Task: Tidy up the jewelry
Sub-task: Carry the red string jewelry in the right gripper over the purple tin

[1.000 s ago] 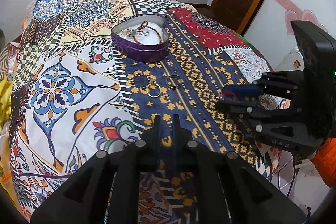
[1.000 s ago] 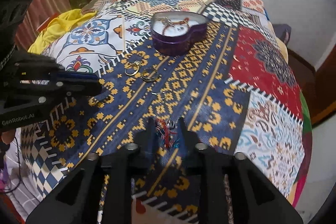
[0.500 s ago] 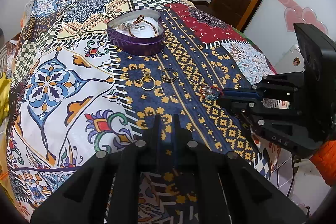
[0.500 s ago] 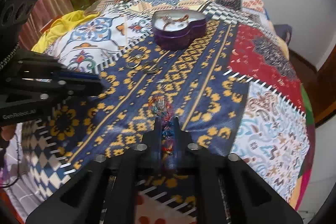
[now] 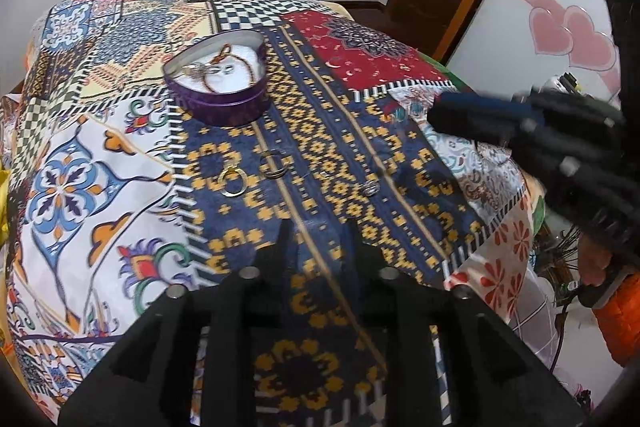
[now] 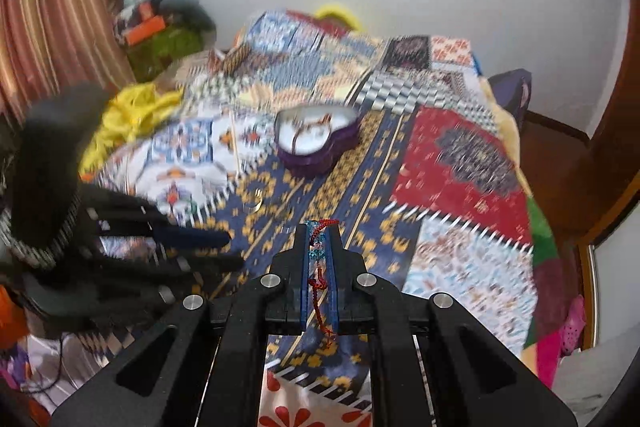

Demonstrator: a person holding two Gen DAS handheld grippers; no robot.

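Right tongs (image 6: 318, 239), bottom centre of the right wrist view, are clamped tight on a red-and-blue beaded bracelet (image 6: 316, 259); the strand runs down between the blue pads and its tip pokes out past the fingertips, clear of the bed. Left tongs (image 5: 316, 231), bottom centre of the left wrist view, have jaws opening with nothing between them, only the patchwork bedspread (image 5: 100, 147) below. A purple heart-shaped tin (image 5: 218, 83) sits on the bedspread at upper centre-left of the left view, lid off, holding a reddish cord bracelet and some silvery pieces. Below it on the blue-and-yellow band lie a gold ring (image 5: 232, 181) and, just beside it, a darker ring (image 5: 274, 163); a small silver ring (image 5: 370, 189) lies apart to the right. Right view is motion-blurred.
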